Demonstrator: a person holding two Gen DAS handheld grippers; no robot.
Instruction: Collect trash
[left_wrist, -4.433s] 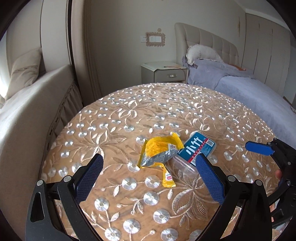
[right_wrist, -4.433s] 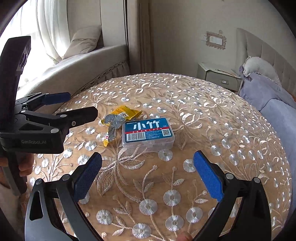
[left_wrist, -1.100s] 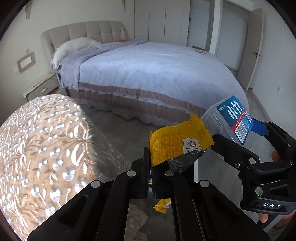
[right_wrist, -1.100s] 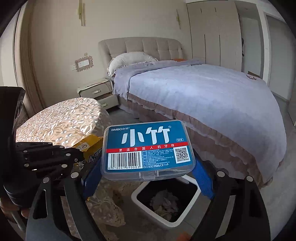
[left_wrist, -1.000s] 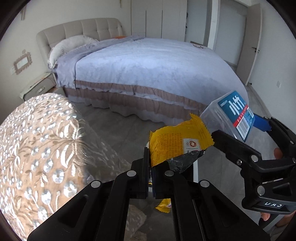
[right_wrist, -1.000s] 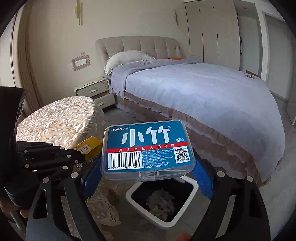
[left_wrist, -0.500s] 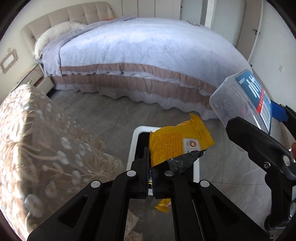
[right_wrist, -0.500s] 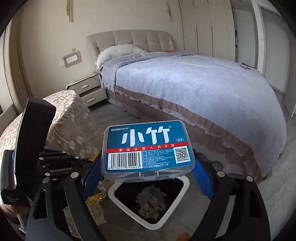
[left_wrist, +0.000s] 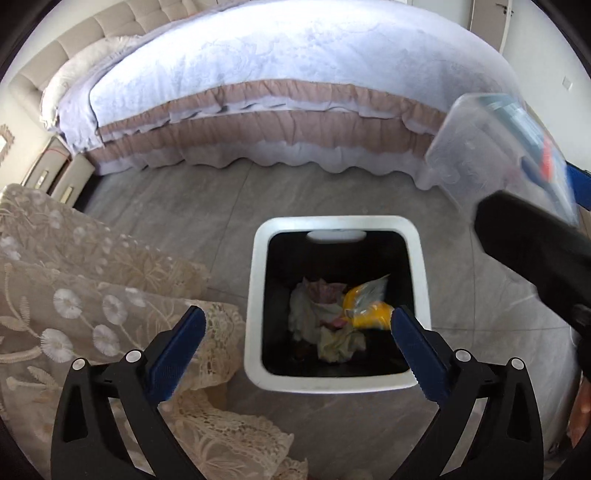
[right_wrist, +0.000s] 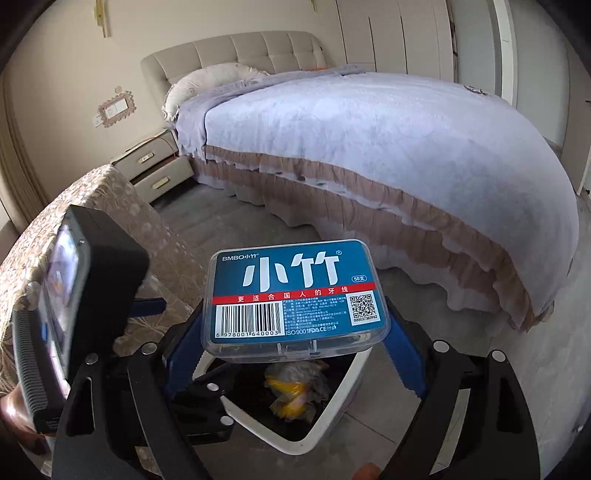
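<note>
My left gripper (left_wrist: 295, 343) is open and empty above a white-rimmed trash bin (left_wrist: 255, 306) with a black liner. The yellow snack wrapper (left_wrist: 365, 310) lies inside the bin on crumpled tissues. My right gripper (right_wrist: 295, 347) is shut on a clear plastic box with a blue label (right_wrist: 295, 299), held level above the bin's rim (right_wrist: 354, 376). The wrapper also shows in the right wrist view (right_wrist: 291, 395), below the box. The box shows blurred at the upper right of the left wrist view (left_wrist: 495, 147).
A bed with a lilac cover and brown skirt (left_wrist: 280, 70) stands behind the bin. A table draped in beige lace cloth (left_wrist: 74, 288) hangs at the left. A nightstand (right_wrist: 155, 166) stands by the headboard. The floor is grey tile (left_wrist: 184, 210).
My left gripper has opened and the yellow wrapper has dropped into the bin. Both grippers have moved over the bin. The right gripper still holds the box.
</note>
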